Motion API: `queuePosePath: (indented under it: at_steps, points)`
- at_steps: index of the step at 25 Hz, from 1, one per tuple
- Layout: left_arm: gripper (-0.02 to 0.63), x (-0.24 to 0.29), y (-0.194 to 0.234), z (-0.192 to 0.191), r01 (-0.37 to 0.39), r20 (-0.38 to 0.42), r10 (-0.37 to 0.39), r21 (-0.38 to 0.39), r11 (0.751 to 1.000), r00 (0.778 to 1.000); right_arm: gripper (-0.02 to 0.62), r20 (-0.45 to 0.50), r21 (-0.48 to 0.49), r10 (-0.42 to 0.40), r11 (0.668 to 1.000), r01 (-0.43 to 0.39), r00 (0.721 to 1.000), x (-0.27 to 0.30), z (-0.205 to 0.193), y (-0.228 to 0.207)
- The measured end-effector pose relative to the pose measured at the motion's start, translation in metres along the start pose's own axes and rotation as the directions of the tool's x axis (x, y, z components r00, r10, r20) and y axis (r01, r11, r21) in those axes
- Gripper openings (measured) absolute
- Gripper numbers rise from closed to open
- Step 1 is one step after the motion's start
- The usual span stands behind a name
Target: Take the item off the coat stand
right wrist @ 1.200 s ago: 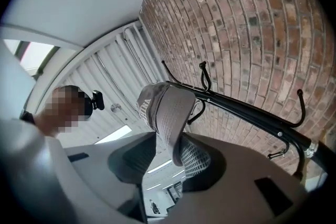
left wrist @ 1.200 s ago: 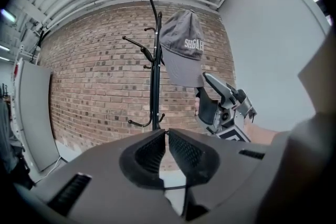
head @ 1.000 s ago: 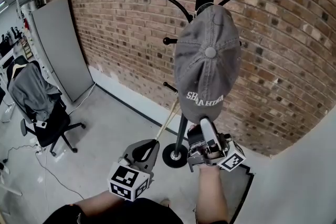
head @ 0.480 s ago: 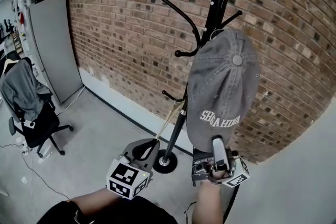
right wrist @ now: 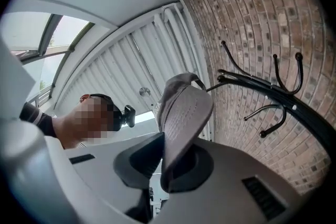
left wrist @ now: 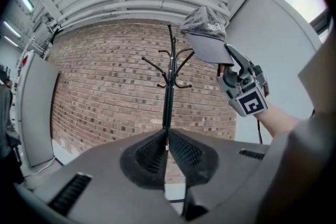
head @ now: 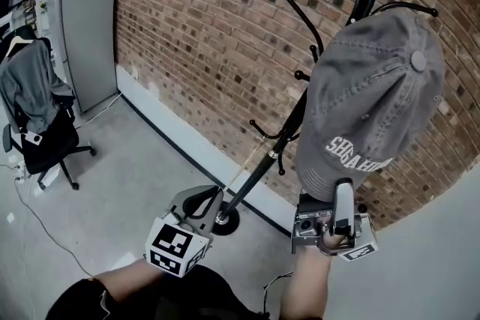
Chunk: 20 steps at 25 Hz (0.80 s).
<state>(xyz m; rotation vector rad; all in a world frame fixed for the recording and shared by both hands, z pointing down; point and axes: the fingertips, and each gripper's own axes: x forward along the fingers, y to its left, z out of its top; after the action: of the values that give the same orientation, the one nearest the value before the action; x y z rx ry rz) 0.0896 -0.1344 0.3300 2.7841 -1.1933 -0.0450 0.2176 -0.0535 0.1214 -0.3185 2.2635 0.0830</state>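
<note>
Left gripper (head: 206,200): held low in front of the coat stand (head: 259,170), aimed at its pole.
Left jaws: pressed together, nothing between them.
Left forearm (head: 124,282): bare, reaching forward, left of the coat stand's base.
Right gripper (head: 342,188): raised to the right of the coat stand, pointing upward.
Right jaws: clamped on the brim of the cap (head: 375,86), one pad on each face.
Right forearm (head: 304,290): bare, nearly upright, directly under its gripper.
</note>
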Motion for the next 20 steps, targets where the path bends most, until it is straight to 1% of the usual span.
queuePosePath:
  at_steps: [3, 6, 9, 12, 14, 16, 18, 20]
  points:
    - [0.035, -0.022, 0.028, -0.008, -0.058, -0.011, 0.058, -0.009, 0.998, 0.998, 0.032, -0.011, 0.063, 0.006, 0.998, -0.006, 1.0, 0.012, -0.033, 0.005]
    - [0.035, -0.043, 0.054, -0.017, -0.103, -0.027, 0.103, -0.001, 0.995, 0.994, 0.032, -0.009, 0.138, -0.024, 0.99, 0.025, 1.0, 0.015, -0.071, 0.004]
    - [0.035, -0.059, 0.071, -0.033, -0.122, -0.061, 0.123, 0.019, 0.992, 0.99, 0.032, -0.023, 0.215, -0.086, 0.973, 0.089, 0.996, 0.002, -0.111, 0.003]
    - [0.035, -0.071, 0.078, -0.054, -0.11, -0.098, 0.112, 0.029, 0.994, 0.989, 0.032, -0.033, 0.275, -0.179, 0.944, 0.181, 0.983, -0.017, -0.144, 0.002]
    - [0.035, -0.078, 0.081, -0.066, -0.085, -0.123, 0.088, 0.028, 0.996, 0.988, 0.032, -0.033, 0.302, -0.244, 0.922, 0.243, 0.969, -0.024, -0.162, 0.006]
    - [0.035, -0.084, 0.082, -0.076, -0.052, -0.146, 0.055, 0.023, 0.998, 0.988, 0.032, -0.047, 0.318, -0.313, 0.896, 0.311, 0.949, -0.039, -0.179, 0.01]
    - [0.035, -0.092, 0.085, -0.088, -0.027, -0.164, 0.028, 0.012, 1.0, 0.986, 0.032, -0.074, 0.33, -0.382, 0.862, 0.383, 0.921, -0.059, -0.2, 0.016]
    - [0.035, -0.105, 0.088, -0.102, -0.005, -0.184, 0.004, -0.004, 1.0, 0.983, 0.032, -0.102, 0.336, -0.453, 0.822, 0.459, 0.886, -0.077, -0.221, 0.025]
